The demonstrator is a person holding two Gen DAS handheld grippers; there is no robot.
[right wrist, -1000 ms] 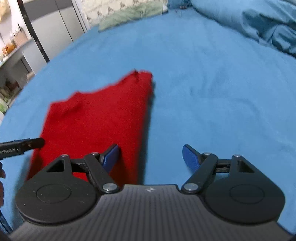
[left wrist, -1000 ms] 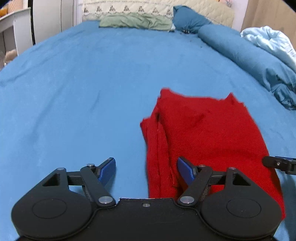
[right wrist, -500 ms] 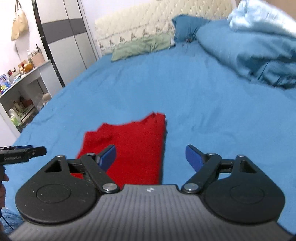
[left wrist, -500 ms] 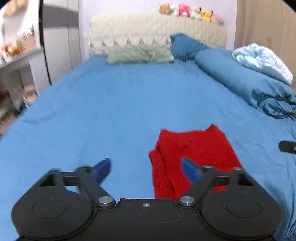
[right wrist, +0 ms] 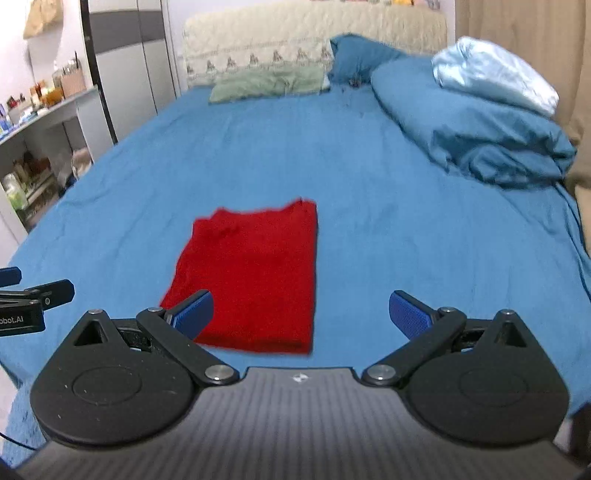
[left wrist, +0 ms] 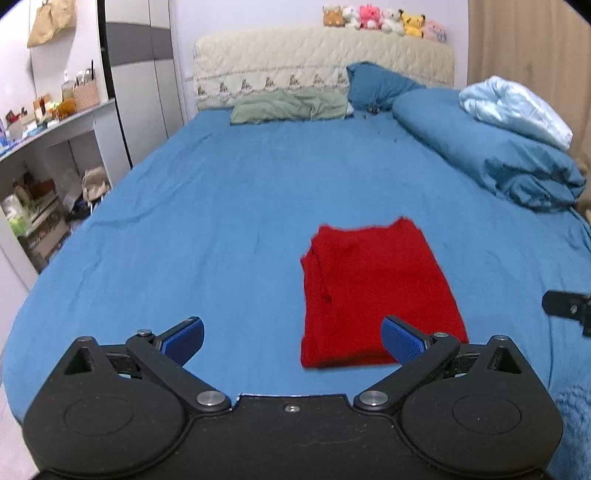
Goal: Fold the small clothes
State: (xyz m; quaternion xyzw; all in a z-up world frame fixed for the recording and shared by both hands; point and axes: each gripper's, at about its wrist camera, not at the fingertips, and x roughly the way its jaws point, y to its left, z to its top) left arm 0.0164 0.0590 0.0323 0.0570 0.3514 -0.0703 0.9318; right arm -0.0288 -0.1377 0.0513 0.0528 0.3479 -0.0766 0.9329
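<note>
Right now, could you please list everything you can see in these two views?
Red garment: one, red, folded flat on the bed, nearest the cameras.
Bed sheet: one, blue, under the garment.
Green pillow: one, pale green, at the headboard.
Blue pillow: one, beside the green one.
Blue duvet: one, bunched along the right edge.
Light blue blanket: one, on the duvet.
Plush toys: several, on the headboard.
Left gripper: jaws open, empty.
Right gripper: jaws open, empty.

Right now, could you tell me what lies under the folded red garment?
The folded red garment rests flat on the blue bed sheet, which shows all around it. Whatever sits directly beneath is covered by the cloth's own layers.
</note>
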